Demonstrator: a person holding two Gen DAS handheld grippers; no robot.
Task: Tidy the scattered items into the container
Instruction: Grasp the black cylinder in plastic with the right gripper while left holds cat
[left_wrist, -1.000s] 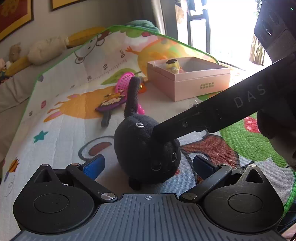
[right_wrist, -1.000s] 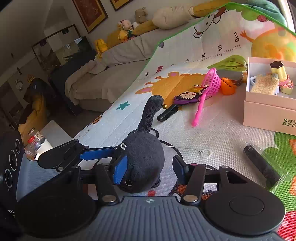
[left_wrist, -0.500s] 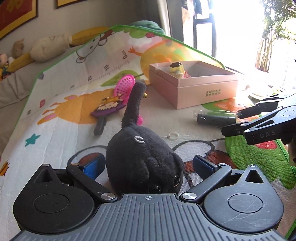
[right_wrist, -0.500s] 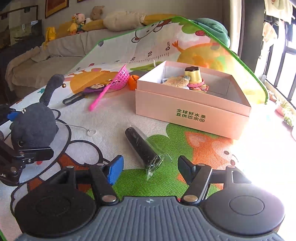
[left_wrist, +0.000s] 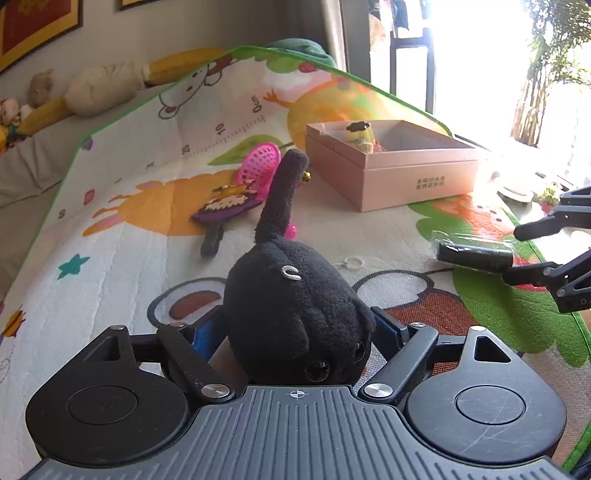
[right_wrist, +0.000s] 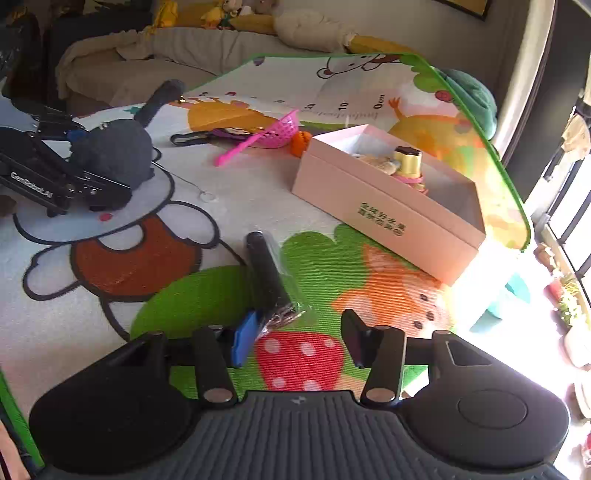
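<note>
Cartoon-printed play mat beside sofa

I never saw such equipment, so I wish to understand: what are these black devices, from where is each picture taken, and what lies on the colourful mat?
There is no robot here. A person holds a two-finger gripper in each hand, and a wide-angle camera on each looks forward along its fingers, giving one picture per gripper. The left gripper has just been closing its jaws, which now press a black plush cat with an upright tail between them. The right gripper is open and holds nothing; a black cylinder in a clear wrapper lies just before it. The cartoon play mat also bears a pink plastic net scoop, a purple cartoon-printed paddle and an open pink cardboard box containing small toys.
</note>
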